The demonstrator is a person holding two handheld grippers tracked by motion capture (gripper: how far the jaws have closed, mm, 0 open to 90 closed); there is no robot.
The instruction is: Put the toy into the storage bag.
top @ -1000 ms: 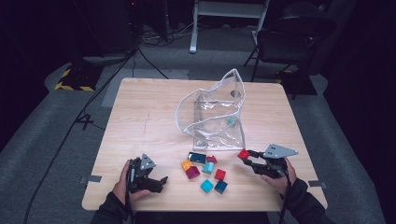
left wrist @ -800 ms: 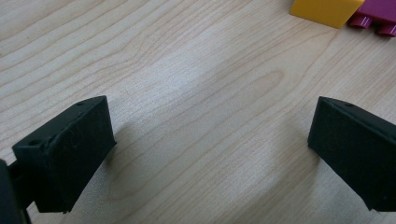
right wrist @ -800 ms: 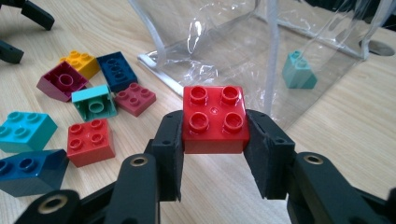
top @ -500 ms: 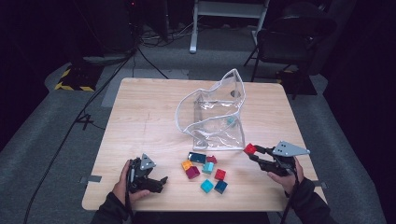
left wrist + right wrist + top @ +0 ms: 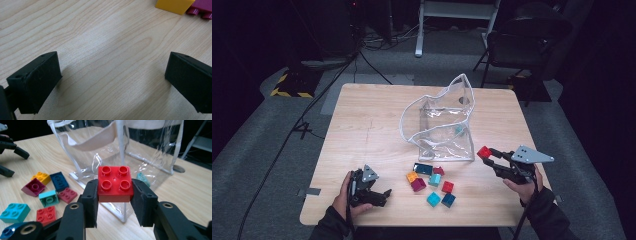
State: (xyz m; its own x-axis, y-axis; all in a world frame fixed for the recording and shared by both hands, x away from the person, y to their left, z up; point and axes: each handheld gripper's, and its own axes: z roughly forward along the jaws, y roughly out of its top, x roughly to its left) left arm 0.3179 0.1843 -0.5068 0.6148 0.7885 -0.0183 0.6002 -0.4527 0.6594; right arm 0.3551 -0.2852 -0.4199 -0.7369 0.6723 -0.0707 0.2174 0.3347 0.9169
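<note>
Lifted off the worktop [image 5: 362, 130], right tool [image 5: 490, 156] grips the red studded brick [image 5: 484, 152]; next, carry it over the clear plastic bag [image 5: 442, 125]; left tool [image 5: 382, 196] open

We are seeing the red four-stud brick [image 5: 114, 184] sitting studs-up, clamped between the pads of the right claw [image 5: 114, 195], above the table.

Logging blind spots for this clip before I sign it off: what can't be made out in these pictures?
- Teal brick inside the clear bag: high view, small, blurred by creased plastic; shape unclear.
- Yellow brick and magenta brick: left gripper view, cut off by the top edge.
- Red brick: right gripper view, its sides are covered by the right hand-held gripper pads.
- Dark blue brick: right gripper view, cut by the bottom edge.
</note>
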